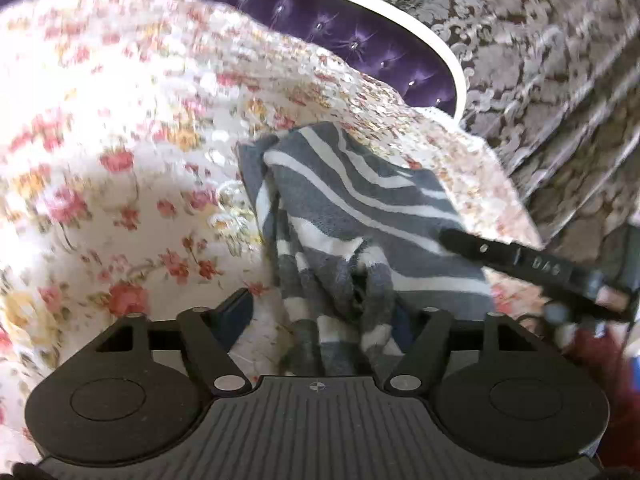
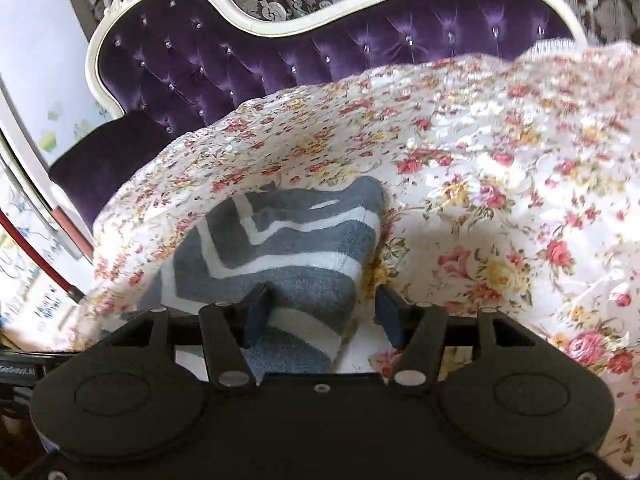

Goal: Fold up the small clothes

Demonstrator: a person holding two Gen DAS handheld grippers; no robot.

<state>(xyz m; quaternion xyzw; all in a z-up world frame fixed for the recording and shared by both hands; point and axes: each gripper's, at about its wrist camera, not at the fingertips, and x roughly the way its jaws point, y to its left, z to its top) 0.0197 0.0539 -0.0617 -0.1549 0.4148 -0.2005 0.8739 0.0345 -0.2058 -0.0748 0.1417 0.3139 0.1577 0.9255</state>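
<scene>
The left gripper [image 1: 320, 312] stands spread, its dark-padded fingers [image 1: 236, 312] set wide apart, the bunched near end of the grey-and-white striped garment [image 1: 360, 216] lying between them without either pad pressing on it; the right gripper [image 2: 324, 312] is likewise spread, its left pad just beside the garment's [image 2: 280, 248] near corner, its right pad clear of the cloth over the bedspread; in the left wrist view the right gripper's black finger [image 1: 532, 264] reaches in from the right edge and lies across the garment's far side.

The garment is a small knitted piece, soft and fuzzy, with broad grey bands and narrower white ones; it is crumpled into ridges near the left gripper, flatter and folded over itself toward its far end.

It lies on a floral bedspread [image 2: 480, 200], white with red, pink and yellow roses, its surface faintly quilted and glossy, rumpled into shallow swells; behind rises a purple tufted velvet headboard [image 2: 280, 56], studded with small shining buttons and edged by a curved cream frame [image 2: 256, 22] with carved scrollwork; beyond that hangs a grey damask curtain [image 1: 552, 40] with pale scrolling leaves.
</scene>
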